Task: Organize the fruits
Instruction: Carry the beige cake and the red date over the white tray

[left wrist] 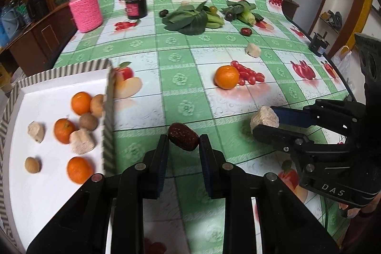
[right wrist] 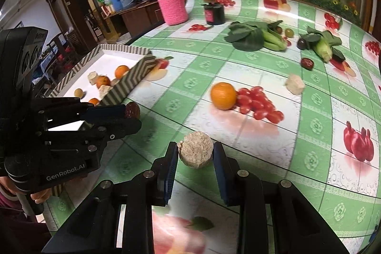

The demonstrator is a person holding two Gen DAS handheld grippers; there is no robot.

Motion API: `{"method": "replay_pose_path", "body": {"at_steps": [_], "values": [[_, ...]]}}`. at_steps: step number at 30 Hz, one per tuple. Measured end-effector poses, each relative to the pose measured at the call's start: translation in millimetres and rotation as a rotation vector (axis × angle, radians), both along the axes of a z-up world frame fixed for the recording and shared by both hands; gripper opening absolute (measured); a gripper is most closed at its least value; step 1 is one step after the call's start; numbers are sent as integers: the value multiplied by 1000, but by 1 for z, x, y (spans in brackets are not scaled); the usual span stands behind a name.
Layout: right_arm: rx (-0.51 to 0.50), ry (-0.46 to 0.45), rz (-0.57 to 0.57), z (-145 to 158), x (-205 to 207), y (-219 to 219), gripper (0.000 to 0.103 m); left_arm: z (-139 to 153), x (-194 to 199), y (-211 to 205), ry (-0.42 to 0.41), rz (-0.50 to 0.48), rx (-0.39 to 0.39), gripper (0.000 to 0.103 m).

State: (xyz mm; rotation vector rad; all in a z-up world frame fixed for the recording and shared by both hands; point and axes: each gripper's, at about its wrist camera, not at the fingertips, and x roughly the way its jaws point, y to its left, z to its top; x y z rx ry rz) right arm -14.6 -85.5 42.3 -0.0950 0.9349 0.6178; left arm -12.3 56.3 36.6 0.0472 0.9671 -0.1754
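Note:
My left gripper (left wrist: 183, 140) is shut on a dark red date (left wrist: 183, 136), held above the tablecloth just right of the white tray (left wrist: 47, 182); it also shows in the right wrist view (right wrist: 129, 114). My right gripper (right wrist: 195, 152) is shut on a beige crumbly chunk (right wrist: 196, 152), also seen in the left wrist view (left wrist: 264, 119). The tray holds several tangerines, beige chunks and small brown fruits. A loose tangerine (left wrist: 226, 77) lies mid-table, with another beige chunk (left wrist: 253, 49) and another date (left wrist: 246, 31) farther back.
Leafy greens (left wrist: 188, 19) and corn (left wrist: 246, 16) lie at the back with small dark fruits. A pink knit-covered jar (left wrist: 85, 8) and a black jar (left wrist: 136, 6) stand at the back left. The table edge curves at right.

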Motion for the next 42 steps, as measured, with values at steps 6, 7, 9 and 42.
{"method": "replay_pose_path", "body": {"at_steps": [6,7,9,42], "values": [[-10,-14,37,6,-9,21,31,5,-12,17,-24,37,10,23],[-10,-15,42,6,-11,24,31,6,-13,21,-26,44,12,23],[-13,-19,53,8,-13,31,31,7,-17,28,-31,57,13,23],[-44,-56,251,20,-38,129,30,13,-56,135,-32,245,-15,23]]}}
